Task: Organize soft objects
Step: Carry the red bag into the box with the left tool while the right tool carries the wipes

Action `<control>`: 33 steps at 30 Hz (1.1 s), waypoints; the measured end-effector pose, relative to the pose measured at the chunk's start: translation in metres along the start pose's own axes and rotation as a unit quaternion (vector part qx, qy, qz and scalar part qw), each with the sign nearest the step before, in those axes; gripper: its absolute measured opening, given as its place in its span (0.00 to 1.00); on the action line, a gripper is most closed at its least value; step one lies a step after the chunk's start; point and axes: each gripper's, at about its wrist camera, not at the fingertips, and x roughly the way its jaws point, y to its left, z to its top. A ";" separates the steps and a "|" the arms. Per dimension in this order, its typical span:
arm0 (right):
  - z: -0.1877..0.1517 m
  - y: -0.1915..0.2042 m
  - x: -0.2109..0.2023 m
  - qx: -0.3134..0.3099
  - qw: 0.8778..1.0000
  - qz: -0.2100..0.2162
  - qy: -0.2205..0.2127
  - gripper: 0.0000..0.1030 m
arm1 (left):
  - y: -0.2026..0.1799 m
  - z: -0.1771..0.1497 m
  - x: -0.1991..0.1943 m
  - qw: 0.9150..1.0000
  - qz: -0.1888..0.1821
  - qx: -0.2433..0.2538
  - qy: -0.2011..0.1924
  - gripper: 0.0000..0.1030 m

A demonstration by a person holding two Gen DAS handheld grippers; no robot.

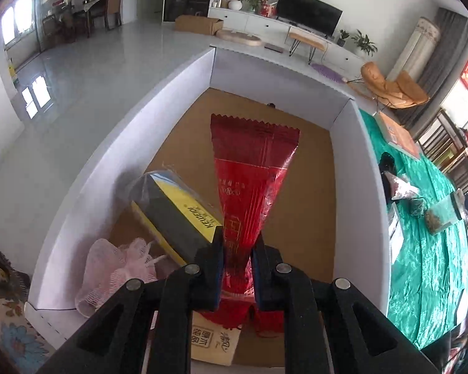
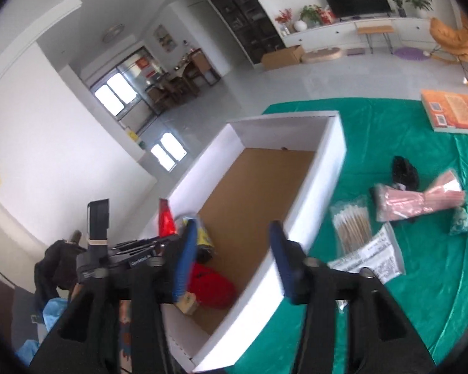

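The left tongs (image 1: 237, 268) are clamped on a red foil packet (image 1: 252, 168), pinching it near its lower end so that the packet fans out past the fingertips, its zigzag-cut far edge lying over the brown floor of the white box (image 1: 355, 168). The packet sits inside the box's walls, roughly midway between the long sides. To the left of the packet in the box lies a yellow-and-grey boxed item in clear wrap (image 1: 174, 212), its near corner just beside the left finger. Nearer the box's left corner is a pink mesh puff (image 1: 115, 265). Beneath the tongs, a red pouch (image 1: 234, 311) rests on a tan printed card (image 1: 215, 342) at the near end of the box.

The right tongs (image 2: 232, 261) stand open with nothing between the blue pads (image 2: 184, 261), held over the near part of the white box (image 2: 324, 187). The box sits on the green tabletop (image 2: 390, 311). On the cloth to the right of the box lie a bag of cotton swabs (image 2: 352, 227), a printed white packet (image 2: 371, 258), a pink wrapped bundle (image 2: 415, 201), a black soft item (image 2: 405, 168), a small teal pouch (image 2: 460, 222) and, at the far edge, an orange book (image 2: 452, 112).
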 end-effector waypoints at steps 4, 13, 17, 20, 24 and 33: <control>0.000 -0.056 -0.038 0.026 0.996 -0.086 -0.029 0.74 | -0.005 0.005 0.000 1.000 -0.020 0.001 -0.009 0.15; -0.055 -0.144 0.020 0.190 0.973 -0.070 0.113 0.77 | -0.001 0.021 0.005 1.000 -0.010 -0.014 -0.012 0.92; -0.081 -0.153 0.058 0.265 0.954 -0.059 0.129 0.77 | -0.005 0.023 -0.013 0.999 -0.012 0.002 -0.045 1.00; -0.075 -0.156 0.073 0.291 0.949 -0.075 0.100 0.77 | -0.008 0.023 -0.019 0.998 -0.012 0.003 -0.059 1.00; -0.056 -0.146 0.092 0.271 0.950 -0.123 0.092 0.82 | -0.014 0.019 -0.020 0.998 -0.019 0.006 -0.062 1.00; -0.061 -0.132 0.061 0.138 0.973 -0.167 0.079 0.62 | -0.018 0.007 -0.020 0.997 0.001 0.024 -0.073 1.00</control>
